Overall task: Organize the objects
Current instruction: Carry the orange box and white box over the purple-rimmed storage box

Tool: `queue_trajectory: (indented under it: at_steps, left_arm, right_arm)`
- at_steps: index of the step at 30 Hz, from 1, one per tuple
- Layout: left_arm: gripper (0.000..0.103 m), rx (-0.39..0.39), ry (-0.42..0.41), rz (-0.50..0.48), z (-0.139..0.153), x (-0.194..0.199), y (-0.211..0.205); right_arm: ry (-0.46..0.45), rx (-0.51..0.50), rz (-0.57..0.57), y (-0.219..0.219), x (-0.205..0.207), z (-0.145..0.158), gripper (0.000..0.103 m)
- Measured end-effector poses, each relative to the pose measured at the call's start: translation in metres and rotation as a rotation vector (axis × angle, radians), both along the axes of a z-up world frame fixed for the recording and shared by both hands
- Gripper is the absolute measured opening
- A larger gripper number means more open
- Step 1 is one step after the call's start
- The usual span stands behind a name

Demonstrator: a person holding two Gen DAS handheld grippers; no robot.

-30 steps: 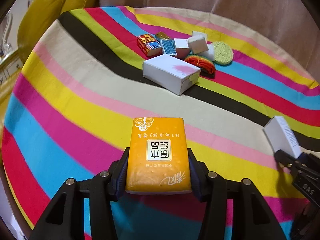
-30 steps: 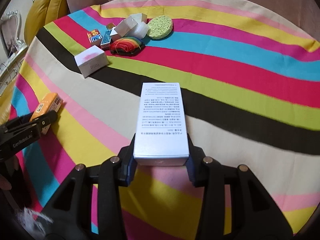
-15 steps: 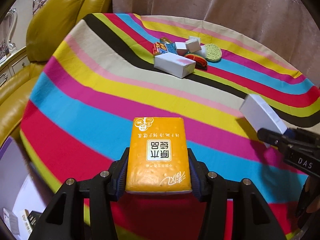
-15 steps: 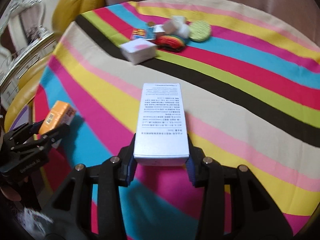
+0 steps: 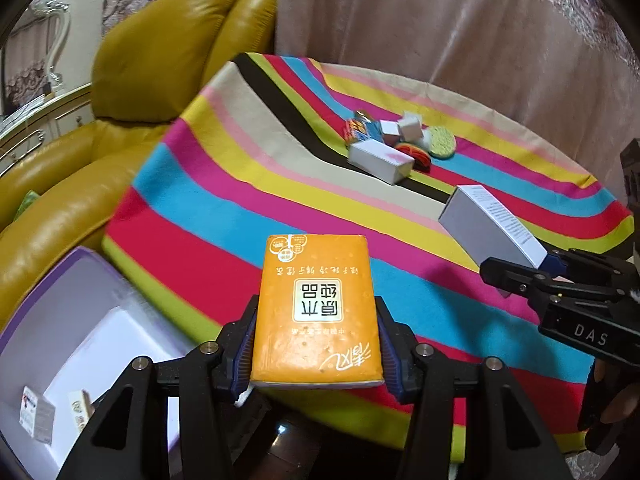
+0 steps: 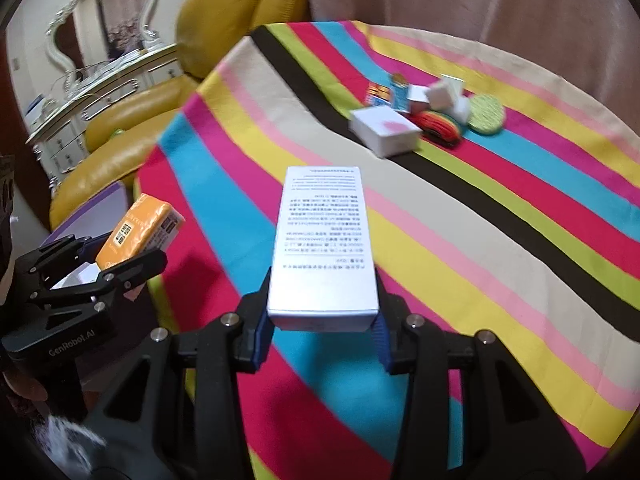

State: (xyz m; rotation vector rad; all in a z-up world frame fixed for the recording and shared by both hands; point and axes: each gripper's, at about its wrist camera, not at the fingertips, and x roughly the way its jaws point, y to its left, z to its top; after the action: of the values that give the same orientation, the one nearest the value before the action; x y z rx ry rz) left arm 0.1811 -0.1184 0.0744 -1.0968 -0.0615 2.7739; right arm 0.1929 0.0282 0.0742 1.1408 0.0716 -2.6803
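Left wrist view: round table under a striped multicoloured cloth (image 5: 224,184), well apart from it at the near left a purple-rimmed storage box with a white floor (image 5: 76,320), already holding two small cartons. Beyond both, at the far left, a mustard-yellow leather armchair (image 5: 132,80).

At the far side of the cloth, a cluster left to sort: white rectangular carton with a pink smudge (image 5: 380,160), round green sponge (image 5: 442,142), coil of rainbow-coloured cord (image 5: 416,152), a few small white cubes and printed packets, all touching or just beside one another.

Carrying step, by the look of it: both loads lifted clear of the cloth, near its left edge. Next move, likely: swing left, lower over the purple-rimmed box, then release without knocking the cartons inside.

Left gripper (image 5: 316,336) clamped on an orange plastic tissue pack (image 5: 316,308), pack flat between the blue pads, most of its length projecting forward beyond the tips.

Right wrist view: right gripper (image 6: 322,320) closed on a long white printed carton (image 6: 324,240), gripped at its near end, printed face up, the rest jutting forward over the stripes.
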Motion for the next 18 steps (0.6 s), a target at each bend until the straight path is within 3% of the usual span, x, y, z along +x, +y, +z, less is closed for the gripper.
queue_trajectory:
  at_steps: [3,18]
  left_arm:
    - [0.052,-0.038,0.011,0.018,0.002,0.012,-0.01]
    - [0.052,0.042,0.023,0.188,0.009,0.062,-0.097]
  right_arm:
    - [0.007,0.001,0.041,-0.017,0.002,0.005,0.045]
    - [0.011,0.031,0.293,-0.119,0.023,0.013,0.045]
